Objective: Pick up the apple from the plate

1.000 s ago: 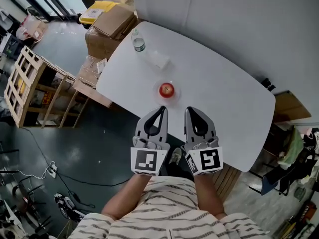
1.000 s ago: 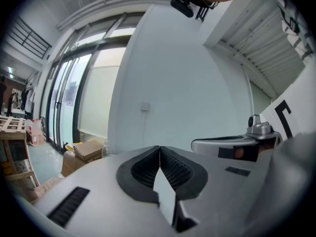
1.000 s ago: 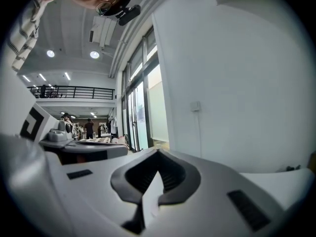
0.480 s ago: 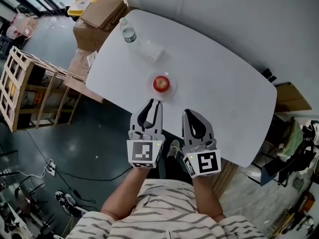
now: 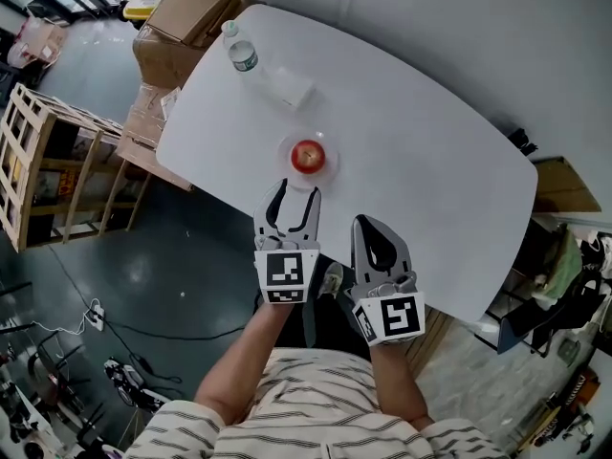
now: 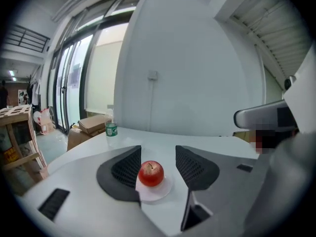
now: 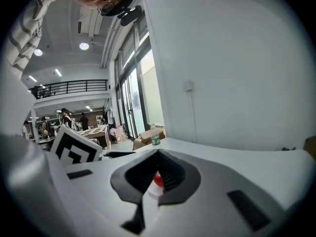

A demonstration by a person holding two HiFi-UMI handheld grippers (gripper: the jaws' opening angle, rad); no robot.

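Observation:
A red apple [image 5: 308, 156] sits on a small white plate [image 5: 287, 145] near the front edge of the white table [image 5: 411, 151]. My left gripper [image 5: 298, 191] hovers just short of the plate, its jaws opening, with nothing pressed between them. In the left gripper view the apple [image 6: 150, 174] and plate [image 6: 162, 193] lie straight ahead, framed by the two dark pads [image 6: 126, 168]. My right gripper [image 5: 369, 222] hangs to the right, off the table's front edge, shut and empty. The right gripper view shows a sliver of the apple [image 7: 157, 180] through the gap behind its touching tips.
A water bottle [image 5: 239, 54] and a clear plastic packet [image 5: 290, 90] stand at the table's far left end. Cardboard boxes [image 5: 186, 17] and a wooden crate [image 5: 48, 161] sit on the floor to the left. A white wall runs behind the table.
The left gripper has moved forward toward the plate and its jaws have spread from shut to open. The right gripper has sunk slightly and stays shut.

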